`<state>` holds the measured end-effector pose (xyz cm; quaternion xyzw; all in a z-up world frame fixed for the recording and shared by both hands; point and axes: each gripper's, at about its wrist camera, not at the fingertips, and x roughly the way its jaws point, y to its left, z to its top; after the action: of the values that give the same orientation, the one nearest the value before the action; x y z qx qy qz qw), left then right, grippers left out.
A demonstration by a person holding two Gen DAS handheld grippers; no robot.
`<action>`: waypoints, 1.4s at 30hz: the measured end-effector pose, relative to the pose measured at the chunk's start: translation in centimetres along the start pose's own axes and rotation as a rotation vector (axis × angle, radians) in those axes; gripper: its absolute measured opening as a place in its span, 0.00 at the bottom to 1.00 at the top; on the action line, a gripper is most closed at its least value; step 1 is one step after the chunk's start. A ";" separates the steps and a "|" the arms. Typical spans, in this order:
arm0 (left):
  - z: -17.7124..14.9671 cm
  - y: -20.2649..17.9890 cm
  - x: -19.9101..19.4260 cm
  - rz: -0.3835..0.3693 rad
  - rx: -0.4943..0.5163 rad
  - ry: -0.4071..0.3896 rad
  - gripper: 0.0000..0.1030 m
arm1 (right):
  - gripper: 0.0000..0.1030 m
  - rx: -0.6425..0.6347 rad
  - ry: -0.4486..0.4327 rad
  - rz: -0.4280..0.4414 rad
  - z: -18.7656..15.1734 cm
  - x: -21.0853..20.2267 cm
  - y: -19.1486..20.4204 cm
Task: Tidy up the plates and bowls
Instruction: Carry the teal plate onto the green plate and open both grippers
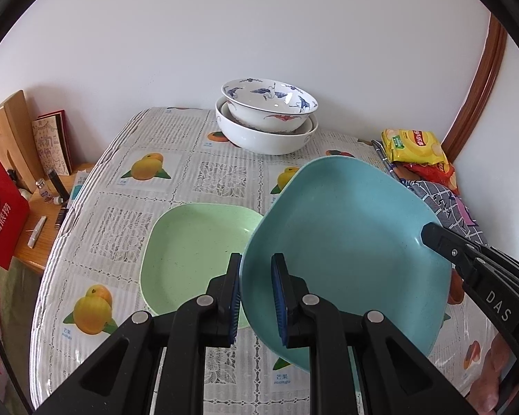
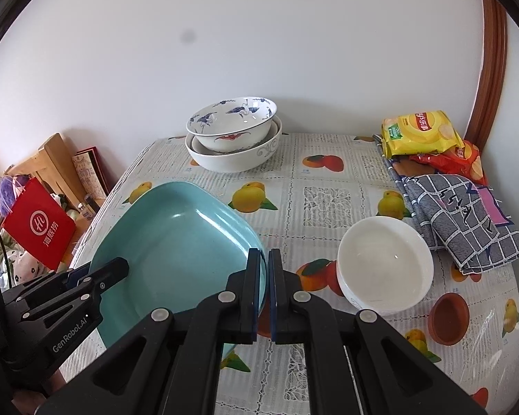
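Blue plate (image 1: 346, 242): square, held tilted off the table between both grippers, its left part over the green plate.

Left gripper (image 1: 256, 297): fingers clamped on the blue plate's left rim, one pad (image 1: 279, 302) inside, one under.

Right gripper (image 2: 263, 294): fingers pinching the blue plate's right rim; also seen from the left wrist at the plate's far right edge.

Green plate (image 1: 187, 252): flat on the tablecloth (image 1: 218, 176), just ahead and left of the left gripper.

Patterned bowl (image 2: 231, 122): nested in a white bowl (image 2: 235, 157), well ahead of both grippers by the wall.

Small white bowl (image 2: 385, 263): just right of the right gripper.

Brown dish (image 2: 449, 318): right of it, near the table edge.

Snack bags (image 2: 420, 131), checked cloth (image 2: 463, 221): far right, ahead.

Red bag (image 2: 39, 228): off the table, left.
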<state>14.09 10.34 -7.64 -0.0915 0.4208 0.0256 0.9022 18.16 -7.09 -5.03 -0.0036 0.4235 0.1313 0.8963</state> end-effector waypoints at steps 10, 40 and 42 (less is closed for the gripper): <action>-1.2 3.5 1.0 0.034 -0.051 0.030 0.16 | 0.05 -0.029 0.050 0.038 -0.8 2.7 3.1; -1.4 10.1 5.8 0.085 -0.154 0.121 0.16 | 0.06 -0.115 0.196 0.081 -0.4 11.2 8.7; -1.2 10.2 6.2 0.082 -0.157 0.126 0.16 | 0.07 -0.114 0.195 0.078 -0.2 11.6 8.7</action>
<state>15.90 19.95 -14.64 -0.1458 0.4767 0.0897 0.8623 23.01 4.02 -13.08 -0.0506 0.5003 0.1889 0.8435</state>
